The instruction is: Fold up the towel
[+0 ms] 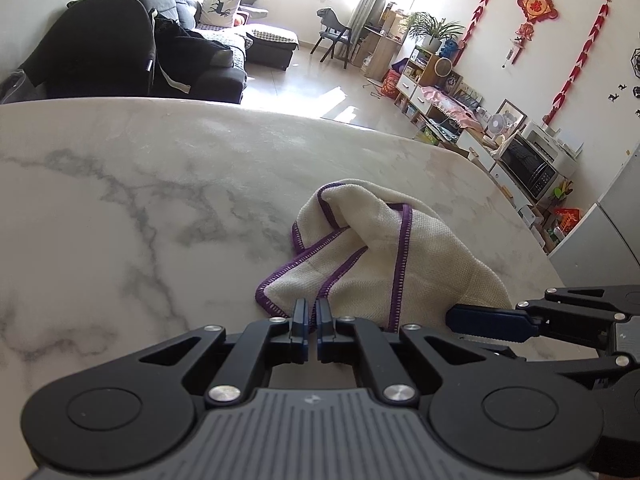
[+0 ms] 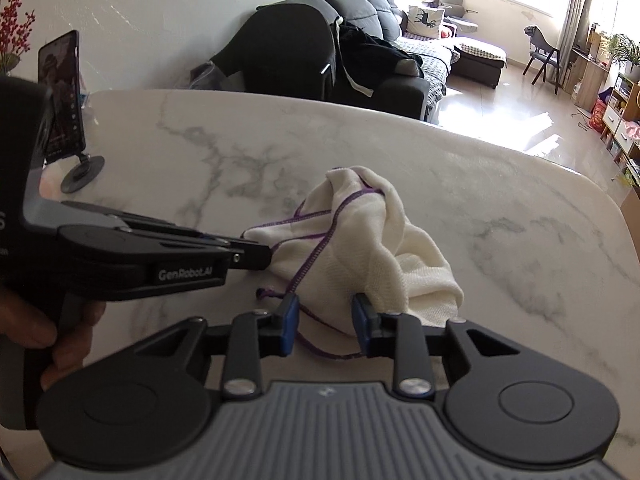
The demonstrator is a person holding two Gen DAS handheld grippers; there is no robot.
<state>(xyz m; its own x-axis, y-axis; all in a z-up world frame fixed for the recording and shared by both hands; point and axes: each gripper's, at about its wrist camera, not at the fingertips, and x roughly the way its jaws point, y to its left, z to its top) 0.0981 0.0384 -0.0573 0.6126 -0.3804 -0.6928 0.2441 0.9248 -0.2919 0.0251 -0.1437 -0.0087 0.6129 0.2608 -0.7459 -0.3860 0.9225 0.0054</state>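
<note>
1. Cream cloth with purple stitched hems, the towel (image 1: 384, 256) lies crumpled in a heap on the marble table (image 1: 120, 200), toward its near edge.
2. Left gripper (image 1: 313, 306) has its jaws pressed together, pinching the hem at the heap's near left corner.
3. Right gripper (image 2: 326, 306) sits with jaws spread; the towel's near edge lies between them, not clamped.
4. Judged step: securing two corners before spreading.
5. Next move calls for the right jaws to find a hem corner, not bunched cloth.
</note>
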